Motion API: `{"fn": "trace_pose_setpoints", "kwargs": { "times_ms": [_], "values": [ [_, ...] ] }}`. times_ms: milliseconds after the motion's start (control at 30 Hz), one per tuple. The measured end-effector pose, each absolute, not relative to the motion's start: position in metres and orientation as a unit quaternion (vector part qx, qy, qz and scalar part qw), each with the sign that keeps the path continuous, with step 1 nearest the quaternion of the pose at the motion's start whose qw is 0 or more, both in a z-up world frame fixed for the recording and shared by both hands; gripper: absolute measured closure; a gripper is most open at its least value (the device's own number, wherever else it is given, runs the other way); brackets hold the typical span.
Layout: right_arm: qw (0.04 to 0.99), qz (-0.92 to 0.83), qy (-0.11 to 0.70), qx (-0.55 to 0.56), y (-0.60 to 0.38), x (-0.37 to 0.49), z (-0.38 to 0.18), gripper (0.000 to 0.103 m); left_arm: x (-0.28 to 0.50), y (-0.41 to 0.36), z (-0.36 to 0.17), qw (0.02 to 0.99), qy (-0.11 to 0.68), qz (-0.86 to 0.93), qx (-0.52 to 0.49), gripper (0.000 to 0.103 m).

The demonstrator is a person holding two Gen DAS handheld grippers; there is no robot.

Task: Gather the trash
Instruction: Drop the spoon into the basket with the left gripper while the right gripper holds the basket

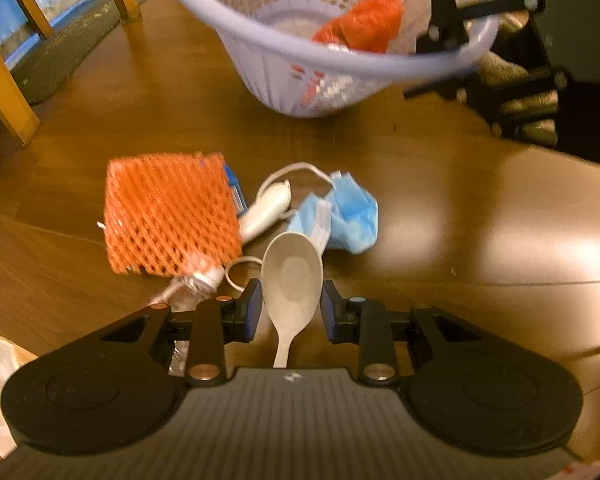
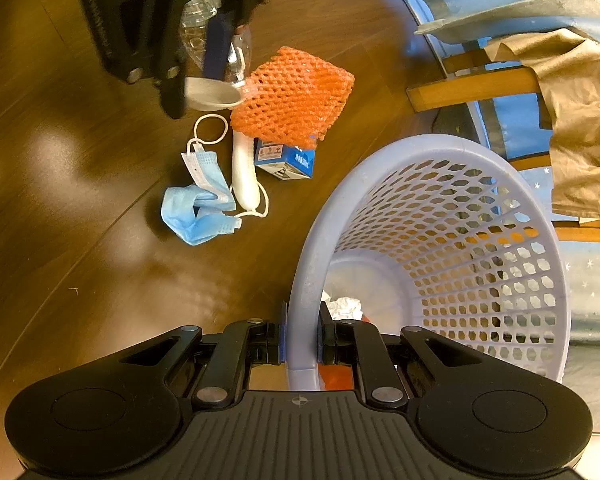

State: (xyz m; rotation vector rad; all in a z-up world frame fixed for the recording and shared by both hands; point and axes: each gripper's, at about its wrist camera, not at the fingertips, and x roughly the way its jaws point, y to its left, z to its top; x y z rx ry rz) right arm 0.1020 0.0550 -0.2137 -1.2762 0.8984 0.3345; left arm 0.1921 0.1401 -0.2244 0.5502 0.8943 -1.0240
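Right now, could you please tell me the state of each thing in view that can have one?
Left hand-held gripper: shut on the spoon.
Spoon: held off the floor.
Right hand-held gripper: shut on the basket rim.
Basket: tilted, some trash inside.
Face mask: crumpled, on the floor.
Orange foam net: on the floor, overlapping the small blue carton.

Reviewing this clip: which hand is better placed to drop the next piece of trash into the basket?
Left. Its hand-held gripper already holds the beige plastic spoon, while the right hand-held gripper is shut on the lilac plastic mesh basket's rim.
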Motion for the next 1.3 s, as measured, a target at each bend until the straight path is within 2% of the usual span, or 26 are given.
{"fn": "trace_pose_setpoints", "kwargs": {
  "times_ms": [867,1300],
  "values": [
    [0.7,0.148,0.399,-0.573,0.054,0.101,-0.212,0.093,0.218,0.109,-0.045,0.781,0.331,-0.484,0.215,0.077],
    [0.702,0.148,0.401,-0.57,0.054,0.102,-0.212,0.093,0.23,0.056,-0.005,0.782,0.302,-0.522,0.157,0.077]
  ]
}}
